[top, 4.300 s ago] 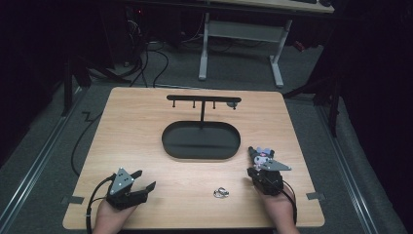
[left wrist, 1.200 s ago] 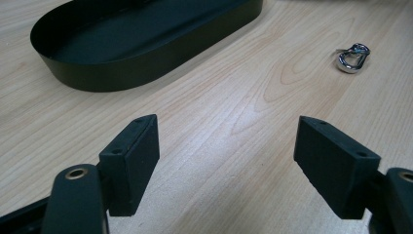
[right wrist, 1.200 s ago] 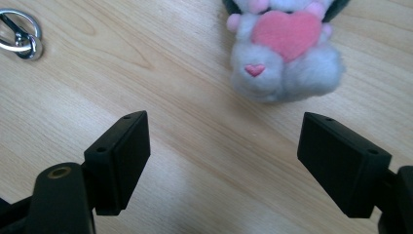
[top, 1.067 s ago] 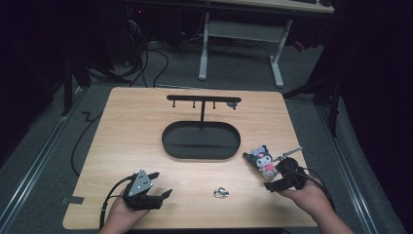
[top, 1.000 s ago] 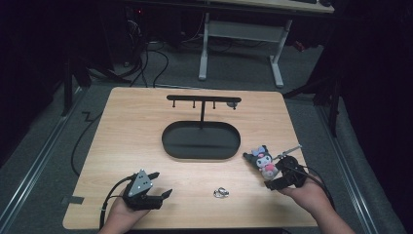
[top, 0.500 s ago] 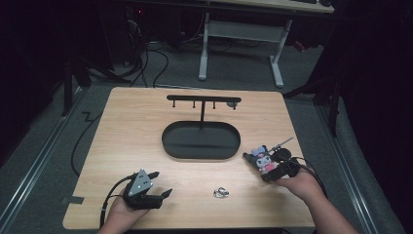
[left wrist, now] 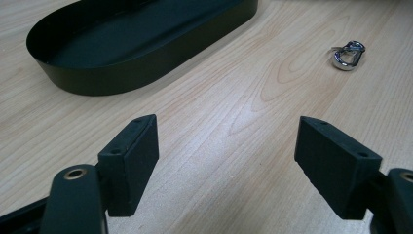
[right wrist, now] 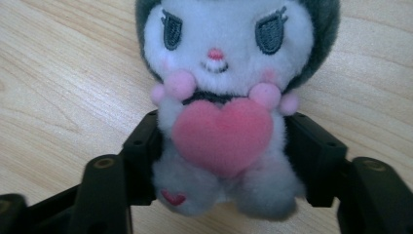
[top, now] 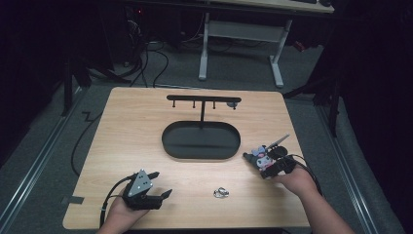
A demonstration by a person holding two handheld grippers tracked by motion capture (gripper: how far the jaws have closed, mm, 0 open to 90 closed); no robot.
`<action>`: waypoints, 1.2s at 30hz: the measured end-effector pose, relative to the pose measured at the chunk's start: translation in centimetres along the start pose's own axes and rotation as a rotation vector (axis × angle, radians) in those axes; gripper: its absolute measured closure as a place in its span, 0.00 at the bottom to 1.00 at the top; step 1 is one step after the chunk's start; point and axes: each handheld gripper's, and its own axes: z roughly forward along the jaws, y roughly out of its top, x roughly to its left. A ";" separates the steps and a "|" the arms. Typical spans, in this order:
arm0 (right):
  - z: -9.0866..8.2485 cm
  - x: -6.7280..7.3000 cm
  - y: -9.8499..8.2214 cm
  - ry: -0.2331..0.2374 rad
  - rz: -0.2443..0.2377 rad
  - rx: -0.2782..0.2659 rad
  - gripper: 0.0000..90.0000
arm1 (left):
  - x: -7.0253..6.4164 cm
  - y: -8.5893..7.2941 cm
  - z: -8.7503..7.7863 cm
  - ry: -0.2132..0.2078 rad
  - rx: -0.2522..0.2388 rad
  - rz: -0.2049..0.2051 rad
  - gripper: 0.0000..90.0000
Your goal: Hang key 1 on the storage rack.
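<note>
A small plush toy (top: 259, 157) with a dark hood, a white face and a pink heart (right wrist: 221, 134) lies on the wooden table (top: 136, 131) right of the black oval tray (top: 200, 155). My right gripper (top: 267, 163) has just been closing, and its pads (right wrist: 143, 146) now press on both sides of the plush toy's (right wrist: 219, 48) body. My left gripper (top: 162, 183) rests on the table at the front left, and its jaws stand wide apart with nothing between them (left wrist: 229, 161). A silver metal clip (top: 220, 192) lies between the two hands.
A black stand with a bar of small hooks (top: 202, 100) rises behind the tray (left wrist: 146, 63). The clip (left wrist: 347, 53) lies ahead and to the right of my left gripper. A desk frame and cables stand on the dark floor beyond the table.
My right gripper has slid in toward the plush toy and its jaws have closed on the toy's body. The left gripper has kept still.
</note>
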 end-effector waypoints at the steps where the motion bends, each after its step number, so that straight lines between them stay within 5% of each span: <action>1: 0.0 0.0 0.0 0.001 0.000 0.000 0.47 | 0.0 0.0 0.0 0.000 0.001 0.001 0.28; 36: -4.5 2.5 -0.6 0.055 -0.082 -0.046 0.52 | -0.2 0.0 0.2 -0.003 -0.005 0.008 0.28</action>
